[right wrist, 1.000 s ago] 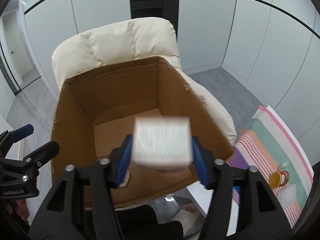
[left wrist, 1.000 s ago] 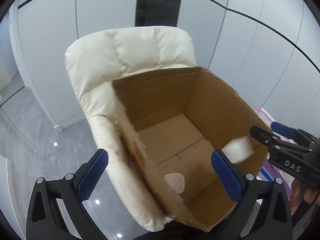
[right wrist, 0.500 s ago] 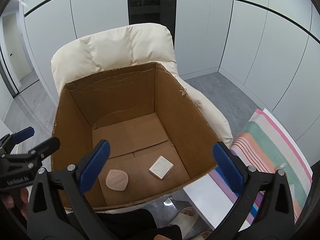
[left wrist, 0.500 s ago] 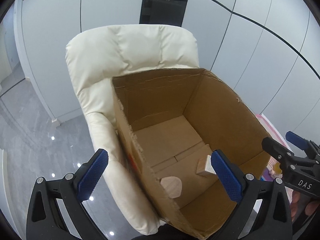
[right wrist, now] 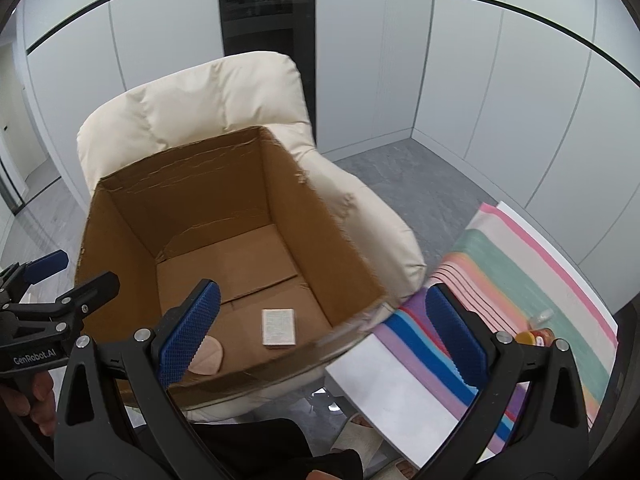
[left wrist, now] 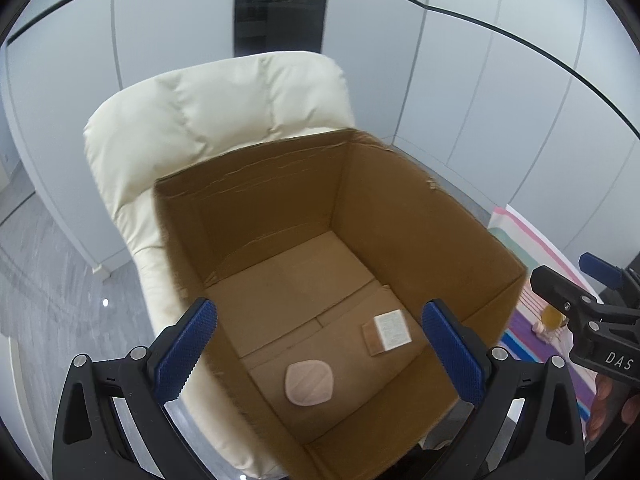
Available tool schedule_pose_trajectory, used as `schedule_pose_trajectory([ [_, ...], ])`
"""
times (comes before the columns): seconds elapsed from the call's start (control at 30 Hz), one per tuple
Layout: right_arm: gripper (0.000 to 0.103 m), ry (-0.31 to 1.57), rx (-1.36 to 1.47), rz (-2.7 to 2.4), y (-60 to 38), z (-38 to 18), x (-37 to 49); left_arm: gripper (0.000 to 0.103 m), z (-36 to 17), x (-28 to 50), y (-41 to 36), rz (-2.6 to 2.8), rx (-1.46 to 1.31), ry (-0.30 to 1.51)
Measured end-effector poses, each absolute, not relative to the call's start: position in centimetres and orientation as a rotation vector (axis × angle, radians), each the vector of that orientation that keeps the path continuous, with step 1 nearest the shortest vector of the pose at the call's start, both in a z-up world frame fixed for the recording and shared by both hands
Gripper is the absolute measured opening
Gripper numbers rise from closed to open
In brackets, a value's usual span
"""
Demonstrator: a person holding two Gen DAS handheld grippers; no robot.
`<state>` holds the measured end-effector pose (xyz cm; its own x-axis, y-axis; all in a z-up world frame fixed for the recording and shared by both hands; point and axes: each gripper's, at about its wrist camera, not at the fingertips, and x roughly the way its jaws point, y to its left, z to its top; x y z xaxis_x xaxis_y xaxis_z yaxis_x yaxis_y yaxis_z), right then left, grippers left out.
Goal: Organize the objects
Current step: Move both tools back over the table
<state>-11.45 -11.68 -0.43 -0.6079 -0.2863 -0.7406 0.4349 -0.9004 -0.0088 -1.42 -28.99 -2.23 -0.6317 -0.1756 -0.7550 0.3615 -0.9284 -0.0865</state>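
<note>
An open cardboard box (left wrist: 420, 216) (right wrist: 120, 216) stands on a cream armchair (left wrist: 208, 116) (right wrist: 192, 104). On its floor lie a small white block (left wrist: 392, 328) (right wrist: 279, 327) and a round pink pad (left wrist: 309, 382) (right wrist: 206, 356). My left gripper (left wrist: 320, 348) is open and empty above the box's near left side. My right gripper (right wrist: 320, 328) is open and empty over the box's near right rim. Each gripper also shows at the edge of the other's view.
A striped cloth (right wrist: 520, 280) covers a table to the right of the chair, with a small orange jar (right wrist: 536, 336) (left wrist: 554, 316) on it. Grey floor and white wall panels surround the chair. A person's legs show below.
My right gripper opened and let the white block drop into the box, then swung right toward the striped cloth. My left gripper shifted over the box.
</note>
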Motion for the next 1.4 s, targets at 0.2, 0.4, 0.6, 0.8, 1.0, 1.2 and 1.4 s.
schedule_pose_trajectory([
  [0.2,0.103,0.238,1.118,-2.534,-8.7,-0.3,-11.8,0.103,-2.3,-3.2,-26.4,-2.617,1.198,0.311],
  [0.4,0.103,0.216,1.138,-2.585,-5.4,-0.2,-12.3,0.103,-2.3,-4.9,-23.3,-2.662,1.225,0.28],
  [0.6,0.103,0.186,1.161,-2.639,-1.7,-0.3,-12.5,0.103,-2.3,-6.6,-20.0,-2.713,1.258,0.243],
  [0.8,0.103,0.147,1.188,-2.702,2.8,-0.4,-12.4,0.103,-2.6,-8.2,-15.9,-2.763,1.305,0.205],
  [1.0,0.103,0.104,1.221,-2.765,7.5,-0.6,-12.1,0.103,-2.7,-9.4,-11.6,-2.823,1.348,0.163],
  [1.2,0.103,0.061,1.259,-2.826,12.3,-0.7,-11.4,0.103,-3.0,-10.5,-7.5,-2.873,1.39,0.119],
  [1.4,0.103,0.034,1.301,-2.879,16.6,-1.0,-10.7,0.103,-3.5,-11.7,-3.3,-2.91,1.461,0.109],
])
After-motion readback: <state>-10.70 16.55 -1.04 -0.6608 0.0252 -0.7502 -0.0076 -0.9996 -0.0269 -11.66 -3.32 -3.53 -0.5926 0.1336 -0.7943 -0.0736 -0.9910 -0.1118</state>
